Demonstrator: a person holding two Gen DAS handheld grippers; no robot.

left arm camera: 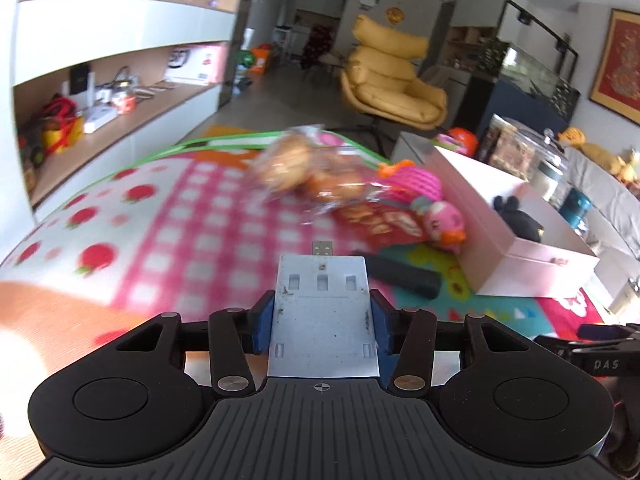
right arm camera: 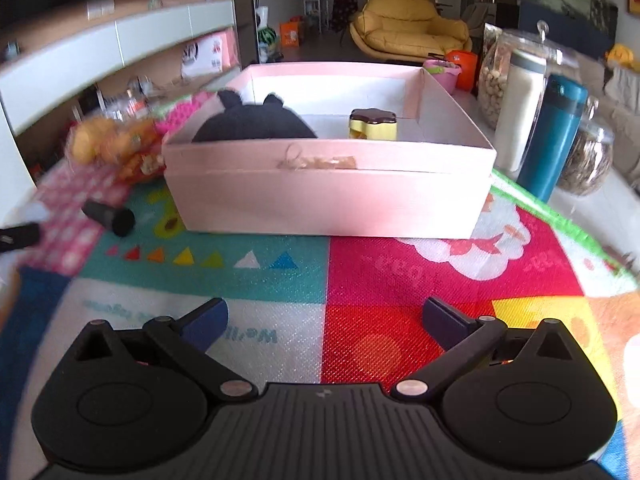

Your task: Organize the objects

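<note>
My left gripper (left arm camera: 322, 308) is shut on a flat silver USB card reader (left arm camera: 323, 312), its plug pointing forward, held above the patterned mat (left arm camera: 192, 216). Ahead lie a clear bag of pastries (left arm camera: 304, 168), a red snack packet (left arm camera: 380, 222), a pink knitted toy (left arm camera: 424, 196) and a black cylinder (left arm camera: 404, 276). The pink box (right arm camera: 328, 196) stands to the right; it also shows in the left wrist view (left arm camera: 516, 264). It holds a black plush (right arm camera: 252, 126) and a yellow-and-brown container (right arm camera: 374, 124). My right gripper (right arm camera: 326, 320) is open and empty, in front of the box.
Glass jars (right arm camera: 504, 80), a white bottle (right arm camera: 520, 112) and a teal tumbler (right arm camera: 556, 136) stand right of the box. Pink and orange cups (right arm camera: 452, 70) sit behind it. Shelves line the left wall. A yellow armchair (left arm camera: 392, 80) stands beyond the table.
</note>
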